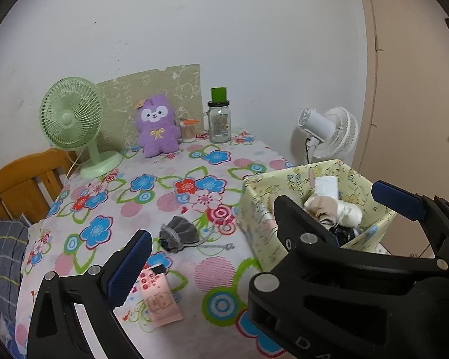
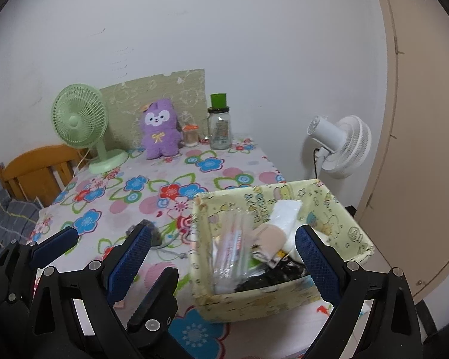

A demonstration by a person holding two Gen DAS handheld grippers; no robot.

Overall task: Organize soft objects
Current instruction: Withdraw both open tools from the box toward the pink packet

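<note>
Hovering above the flowered table, both grippers are spread wide and hold nothing. The left gripper hangs over the near left part of the cloth; the right gripper stands over the yellow fabric box at the table's right edge, its fingers straddling the opening. That box already holds several soft things: a beige roll, something white and some dark cloth (hard to tell apart in the heap). Two pieces lie loose on the table: a grey drawstring pouch near the middle, just left of the box, and a pink flat packet nearer the front edge. The step in hand looks like a fresh pick-up. Next, I judge, the left gripper should drop onto the pouch or packet, close gently, then carry it across into the box.
</note>
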